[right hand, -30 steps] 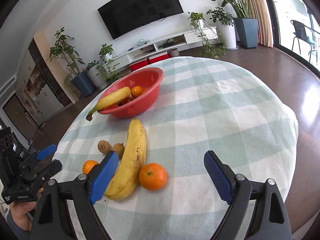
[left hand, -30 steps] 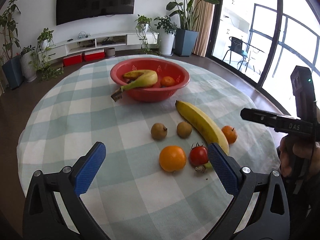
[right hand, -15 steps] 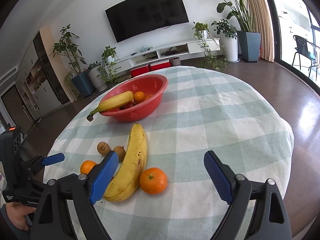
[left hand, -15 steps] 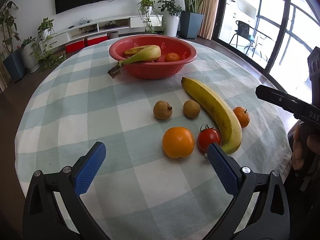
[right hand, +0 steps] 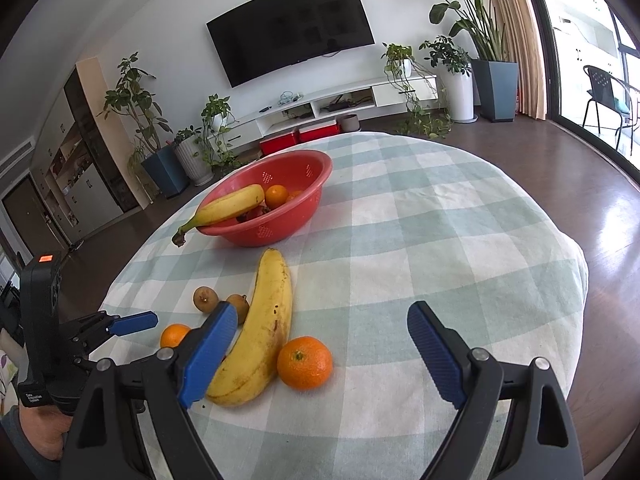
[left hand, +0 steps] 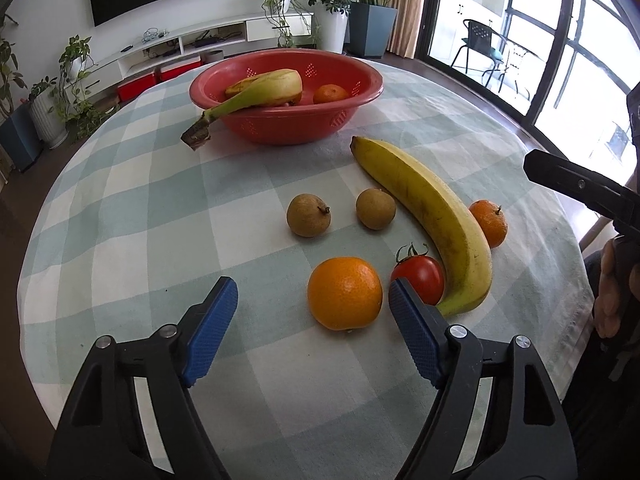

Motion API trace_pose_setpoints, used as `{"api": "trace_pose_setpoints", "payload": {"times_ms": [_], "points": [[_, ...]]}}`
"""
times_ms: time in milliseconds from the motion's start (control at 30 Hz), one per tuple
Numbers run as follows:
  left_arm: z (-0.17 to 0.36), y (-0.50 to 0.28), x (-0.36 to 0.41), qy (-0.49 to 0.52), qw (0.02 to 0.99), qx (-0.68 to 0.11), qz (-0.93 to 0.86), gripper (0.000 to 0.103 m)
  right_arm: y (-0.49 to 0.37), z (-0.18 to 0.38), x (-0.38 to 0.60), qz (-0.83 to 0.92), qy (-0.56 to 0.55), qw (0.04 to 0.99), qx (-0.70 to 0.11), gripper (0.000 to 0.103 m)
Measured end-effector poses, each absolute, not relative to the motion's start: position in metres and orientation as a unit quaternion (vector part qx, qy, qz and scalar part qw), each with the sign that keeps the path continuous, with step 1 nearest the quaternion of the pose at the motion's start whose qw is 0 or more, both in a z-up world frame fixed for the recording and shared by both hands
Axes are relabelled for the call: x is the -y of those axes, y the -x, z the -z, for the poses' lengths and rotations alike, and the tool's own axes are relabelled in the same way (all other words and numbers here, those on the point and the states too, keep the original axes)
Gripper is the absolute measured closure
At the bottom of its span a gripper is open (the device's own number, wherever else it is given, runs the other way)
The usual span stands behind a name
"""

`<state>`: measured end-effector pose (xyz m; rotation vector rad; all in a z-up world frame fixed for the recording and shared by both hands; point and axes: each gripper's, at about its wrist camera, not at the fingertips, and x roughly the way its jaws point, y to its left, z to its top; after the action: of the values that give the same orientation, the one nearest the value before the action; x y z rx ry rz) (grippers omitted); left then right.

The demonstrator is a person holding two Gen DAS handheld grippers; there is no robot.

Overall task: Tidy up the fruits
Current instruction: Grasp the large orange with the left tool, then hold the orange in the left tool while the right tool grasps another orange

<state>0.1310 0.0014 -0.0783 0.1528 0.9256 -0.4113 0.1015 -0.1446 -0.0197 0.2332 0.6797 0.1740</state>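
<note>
Our left gripper (left hand: 313,304) has closed in on the large orange (left hand: 345,298); both tongs gaping empty, we are centring before squeezing gently.

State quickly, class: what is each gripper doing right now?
Left gripper: open, holding nothing, near the large round orange.
Right gripper: open, holding nothing, above the small orange tangerine.

The left black two-finger tongs with blue ribbed pads (left hand: 313,324) are spread wide apart, holding nothing, angled down toward the surface. The right black tongs with blue pads (right hand: 318,350) gape just as wide and empty, each gripped by a bare hand (left hand: 614,288).
</note>
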Motion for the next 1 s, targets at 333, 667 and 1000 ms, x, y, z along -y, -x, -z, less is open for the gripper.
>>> {"api": "trace_pose_setpoints", "payload": {"times_ms": [333,667,1000], "points": [[0.090,-0.141,0.005,-0.075,0.856,-0.468,0.209,0.056,-0.100,0.019,0.145,-0.084,-0.112,0.933,-0.332,0.014],[0.090,-0.141,0.001,-0.065,0.858,-0.464,0.212,0.067,-0.100,0.019,0.144,-0.083,-0.110,0.933,-0.333,0.014],[0.086,-0.129,-0.016,-0.032,0.868,-0.448,0.213,0.067,-0.104,0.024,0.159,-0.056,-0.129,0.930,-0.341,0.018]]}}
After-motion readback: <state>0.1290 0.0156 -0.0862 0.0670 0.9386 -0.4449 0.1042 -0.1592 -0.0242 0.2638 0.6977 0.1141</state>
